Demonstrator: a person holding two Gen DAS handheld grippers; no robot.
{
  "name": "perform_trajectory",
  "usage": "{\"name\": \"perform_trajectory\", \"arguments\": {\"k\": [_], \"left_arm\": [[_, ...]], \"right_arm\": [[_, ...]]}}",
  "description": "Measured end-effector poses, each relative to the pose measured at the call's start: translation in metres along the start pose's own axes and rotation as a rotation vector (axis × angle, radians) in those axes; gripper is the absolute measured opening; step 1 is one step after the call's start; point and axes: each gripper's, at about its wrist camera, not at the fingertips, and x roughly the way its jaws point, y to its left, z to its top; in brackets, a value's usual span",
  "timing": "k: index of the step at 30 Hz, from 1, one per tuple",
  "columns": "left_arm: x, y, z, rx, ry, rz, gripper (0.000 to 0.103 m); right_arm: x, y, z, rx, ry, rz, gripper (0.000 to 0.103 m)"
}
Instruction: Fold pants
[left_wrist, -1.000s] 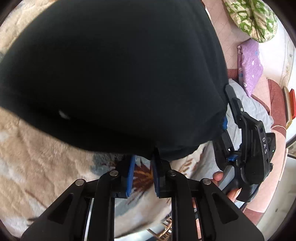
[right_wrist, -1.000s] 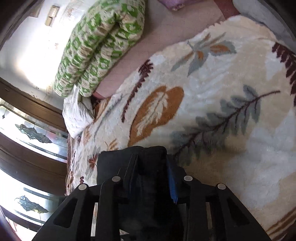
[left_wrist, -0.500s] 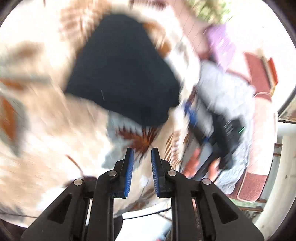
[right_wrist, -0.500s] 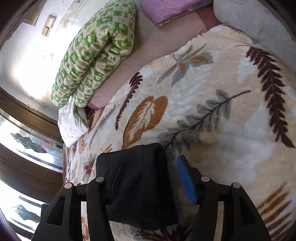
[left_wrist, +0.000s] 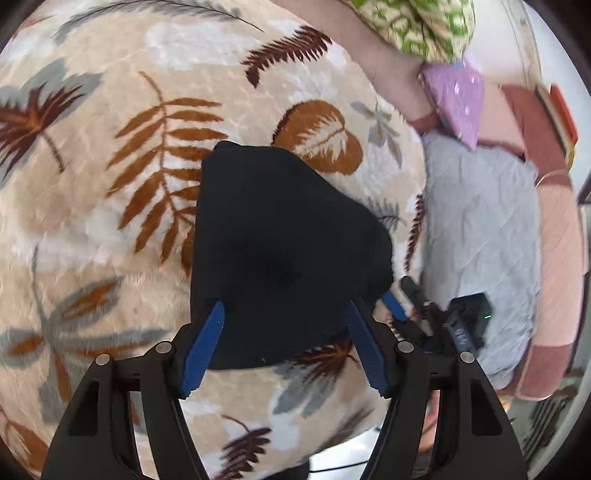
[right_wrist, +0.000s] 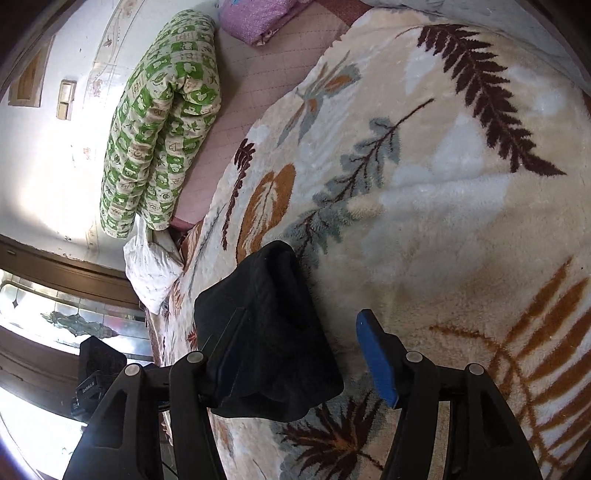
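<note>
Both grippers, left (left_wrist: 283, 345) and right (right_wrist: 301, 356), have let go and backed off, jaws released, leaving the pants (left_wrist: 280, 251) folded compactly (seemingly finished) on the blanket (left_wrist: 92, 206).

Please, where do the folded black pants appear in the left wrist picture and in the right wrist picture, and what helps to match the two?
Left wrist view: the black pants lie in the middle on the leaf-print blanket, beyond the open left hand-held gripper.
Right wrist view: the pants lie at lower centre-left, partly covering one finger of the open right hand-held gripper.
Shared landmark: the green patterned quilt.
</note>
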Motion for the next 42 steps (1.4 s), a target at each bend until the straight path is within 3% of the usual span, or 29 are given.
{"name": "perform_trajectory", "arguments": {"k": [6,14,17,19,23,29,30,31,32,34,37,42], "left_arm": [[0.008,0.016,0.004,0.034,-0.018,0.08,0.068],[0.024,0.025,0.008,0.047,0.032,0.011,0.068],[0.031,0.023,0.01,0.046,0.049,-0.027,0.068],[0.036,0.022,0.009,0.055,0.054,-0.022,0.07],[0.037,0.014,0.008,0.113,0.062,-0.012,0.077],[0.042,0.005,0.011,0.215,0.115,0.025,0.077],[0.041,0.001,0.01,0.246,0.108,0.06,0.067],[0.042,-0.005,0.008,0.297,0.095,0.118,0.053],[0.042,-0.011,0.006,0.334,0.087,0.153,0.051],[0.04,-0.018,0.001,0.364,0.058,0.171,0.032],[0.031,-0.021,-0.005,0.393,0.004,0.17,0.02],[0.011,-0.006,-0.014,0.352,-0.028,0.101,0.017]], "right_arm": [[0.007,0.004,0.003,-0.034,0.01,0.012,0.062],[0.032,-0.006,0.016,-0.048,0.05,0.031,0.065],[0.039,-0.006,0.019,-0.047,0.069,0.097,0.067],[0.045,-0.003,0.021,-0.052,0.103,0.134,0.07],[0.06,0.01,0.02,-0.147,0.207,0.13,0.074],[0.075,0.021,0.017,-0.263,0.363,0.089,0.071],[0.076,0.022,0.016,-0.28,0.372,0.077,0.069],[0.076,0.024,0.015,-0.304,0.371,0.054,0.059],[0.077,0.024,0.013,-0.326,0.372,0.032,0.045],[0.077,0.023,0.011,-0.347,0.365,0.021,0.039],[0.07,0.029,0.002,-0.428,0.329,0.009,0.034],[0.057,0.036,-0.008,-0.452,0.276,-0.007,0.032]]}}
